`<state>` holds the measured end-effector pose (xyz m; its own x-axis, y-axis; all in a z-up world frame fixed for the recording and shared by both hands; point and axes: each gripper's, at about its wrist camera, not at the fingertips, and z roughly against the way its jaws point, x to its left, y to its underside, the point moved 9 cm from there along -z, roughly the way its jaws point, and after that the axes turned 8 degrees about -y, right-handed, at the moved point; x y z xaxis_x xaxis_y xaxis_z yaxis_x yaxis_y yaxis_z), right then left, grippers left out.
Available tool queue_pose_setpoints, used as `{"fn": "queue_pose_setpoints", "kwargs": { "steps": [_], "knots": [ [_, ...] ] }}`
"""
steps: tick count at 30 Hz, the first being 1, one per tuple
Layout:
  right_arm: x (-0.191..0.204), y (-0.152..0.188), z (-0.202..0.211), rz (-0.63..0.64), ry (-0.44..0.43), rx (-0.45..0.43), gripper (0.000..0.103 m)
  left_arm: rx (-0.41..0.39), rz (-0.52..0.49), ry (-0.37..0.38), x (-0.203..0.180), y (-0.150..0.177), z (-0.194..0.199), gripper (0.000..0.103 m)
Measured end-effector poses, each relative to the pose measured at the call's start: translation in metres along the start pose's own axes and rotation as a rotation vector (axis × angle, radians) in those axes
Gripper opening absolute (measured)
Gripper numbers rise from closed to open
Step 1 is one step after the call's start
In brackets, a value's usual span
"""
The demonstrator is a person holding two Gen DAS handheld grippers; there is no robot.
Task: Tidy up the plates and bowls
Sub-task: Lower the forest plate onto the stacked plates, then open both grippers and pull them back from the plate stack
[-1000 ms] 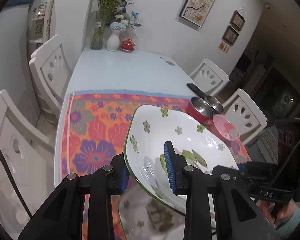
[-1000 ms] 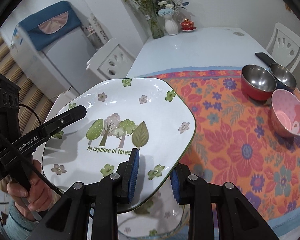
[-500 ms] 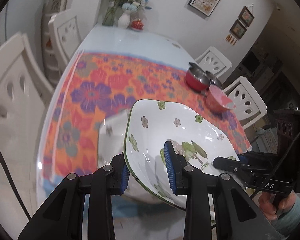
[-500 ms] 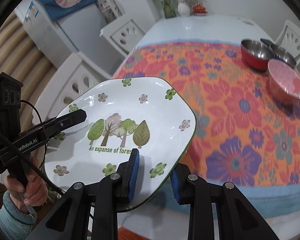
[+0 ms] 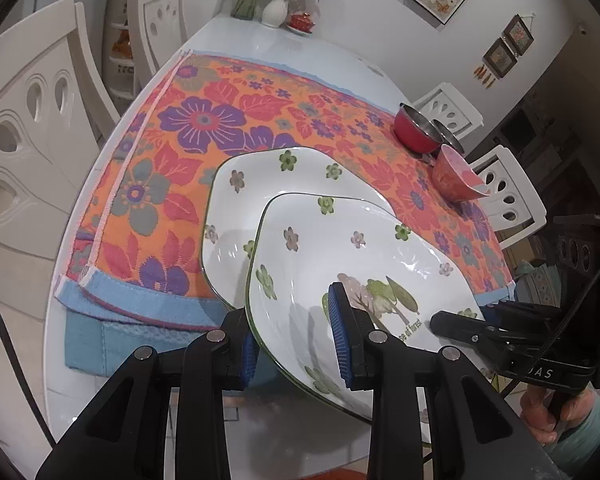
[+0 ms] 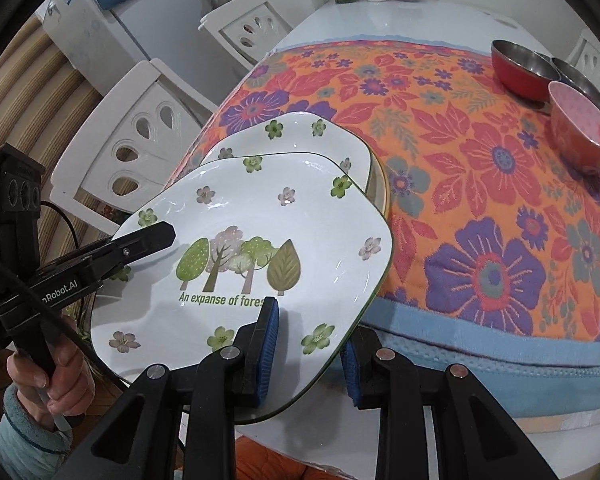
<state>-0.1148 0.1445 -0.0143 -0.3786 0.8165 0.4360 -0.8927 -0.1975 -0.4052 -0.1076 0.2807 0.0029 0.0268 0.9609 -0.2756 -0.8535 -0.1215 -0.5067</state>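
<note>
i have both tongs clamped on rim of top plate [image 6: 260, 216], left gripper [image 5: 296, 336] and right gripper [image 6: 308, 344] on opposite edges. plate hangs over matching plate [image 5: 236, 200] on cloth [image 6: 480, 184]. glazed, stiff, slippery, chips easily; i grip rim only.

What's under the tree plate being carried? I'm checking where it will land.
Under the tree plate lies a second flowered plate on the floral cloth. Only its far rim shows; its middle is covered, so any picture there is hidden.
</note>
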Motion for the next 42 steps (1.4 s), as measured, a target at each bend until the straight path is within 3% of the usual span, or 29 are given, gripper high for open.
{"fn": "queue_pose_setpoints", "kwargs": {
  "steps": [13,31,36,39,42],
  "knots": [
    [-0.004,-0.015,-0.015,-0.055,0.009,0.05,0.028,0.061,0.004,0.005,0.009,-0.013,-0.024,0.027],
    [-0.013,-0.032,-0.021,-0.107,0.005,0.089,0.028,0.212,0.03,0.01,0.026,-0.038,-0.047,0.03],
    [-0.015,-0.038,-0.019,-0.115,-0.002,0.103,0.028,0.283,-0.037,-0.008,0.023,-0.038,-0.048,0.03],
    [-0.021,-0.041,-0.014,-0.124,0.008,0.099,0.028,0.356,-0.14,-0.011,0.018,-0.029,-0.042,0.03],
    [-0.032,-0.049,-0.007,-0.151,0.014,0.08,0.028,0.37,-0.211,-0.046,0.022,-0.029,-0.035,0.031]
  ]
}}
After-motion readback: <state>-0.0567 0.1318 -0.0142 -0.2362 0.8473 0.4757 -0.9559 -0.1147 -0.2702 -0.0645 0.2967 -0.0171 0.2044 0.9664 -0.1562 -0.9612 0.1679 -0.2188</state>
